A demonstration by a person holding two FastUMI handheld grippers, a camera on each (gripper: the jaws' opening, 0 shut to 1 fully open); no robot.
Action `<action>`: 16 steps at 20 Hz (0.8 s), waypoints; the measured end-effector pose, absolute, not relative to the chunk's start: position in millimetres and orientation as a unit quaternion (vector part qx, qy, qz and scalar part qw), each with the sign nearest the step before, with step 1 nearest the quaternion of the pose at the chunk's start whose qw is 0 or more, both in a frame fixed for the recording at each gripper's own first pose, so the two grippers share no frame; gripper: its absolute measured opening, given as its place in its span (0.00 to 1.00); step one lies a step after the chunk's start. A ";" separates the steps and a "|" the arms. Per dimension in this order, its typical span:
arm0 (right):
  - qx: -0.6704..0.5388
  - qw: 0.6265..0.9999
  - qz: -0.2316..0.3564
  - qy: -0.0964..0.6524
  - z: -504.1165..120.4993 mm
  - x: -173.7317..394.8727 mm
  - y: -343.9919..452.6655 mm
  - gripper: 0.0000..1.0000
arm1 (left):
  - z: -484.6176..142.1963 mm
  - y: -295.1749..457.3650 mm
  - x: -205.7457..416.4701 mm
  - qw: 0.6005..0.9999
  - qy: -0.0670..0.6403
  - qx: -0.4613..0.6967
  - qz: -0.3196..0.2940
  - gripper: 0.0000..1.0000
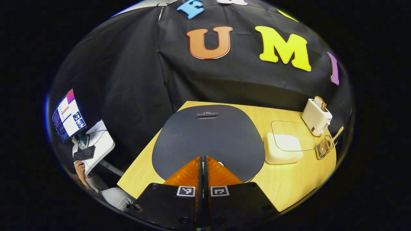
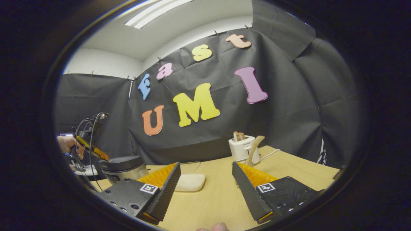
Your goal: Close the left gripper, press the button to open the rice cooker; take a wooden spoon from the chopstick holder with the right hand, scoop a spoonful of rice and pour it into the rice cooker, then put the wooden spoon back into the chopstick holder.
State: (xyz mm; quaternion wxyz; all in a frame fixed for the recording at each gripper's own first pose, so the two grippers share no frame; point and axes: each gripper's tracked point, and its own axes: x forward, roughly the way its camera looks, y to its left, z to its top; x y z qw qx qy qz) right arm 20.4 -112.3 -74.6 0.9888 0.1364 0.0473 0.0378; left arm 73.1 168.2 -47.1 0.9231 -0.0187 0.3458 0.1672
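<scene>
**Two grippers, one pinched, one spread**

Both fingers of the left gripper [image 1: 203,160] are pressed together with nothing between them, poised just above the front edge of the rice cooker [image 1: 208,141], whose dark lid is down. To its right on the wooden table [image 1: 289,183] sits a white container of rice [image 1: 284,147], then a wire chopstick holder [image 1: 324,147] with the wooden spoon [image 1: 337,133] leaning in it, beside a toaster [image 1: 316,117]. The right gripper [image 2: 205,186] hangs wide apart and empty above the table, facing the toaster.
</scene>
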 end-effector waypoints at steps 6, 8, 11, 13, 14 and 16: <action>0.121 0.991 0.046 0.036 -63.1 15.7 -103.4 0.96 | 17.7 201.0 79.9 0.941 0.235 0.059 0.235 0.57; 0.116 0.992 0.046 0.032 -59.3 12.8 -102.8 0.96 | 34.9 187.9 83.9 0.952 0.202 0.015 0.228 0.97; 0.109 0.993 0.041 0.019 -47.3 9.0 -106.3 0.95 | 65.9 194.2 80.3 0.961 0.159 -0.013 0.226 0.99; 0.094 0.995 0.032 0.008 -38.9 9.1 -114.9 0.92 | 71.5 187.0 74.2 0.965 0.152 -0.014 0.213 0.99; 0.086 0.996 0.023 0.003 -34.6 8.8 -122.2 0.95 | 73.6 182.3 72.0 0.968 0.147 -0.012 0.205 0.99; 0.077 0.997 0.012 0.001 -29.4 7.9 -130.0 0.95 | 83.3 176.9 68.6 0.973 0.121 -0.003 0.197 0.99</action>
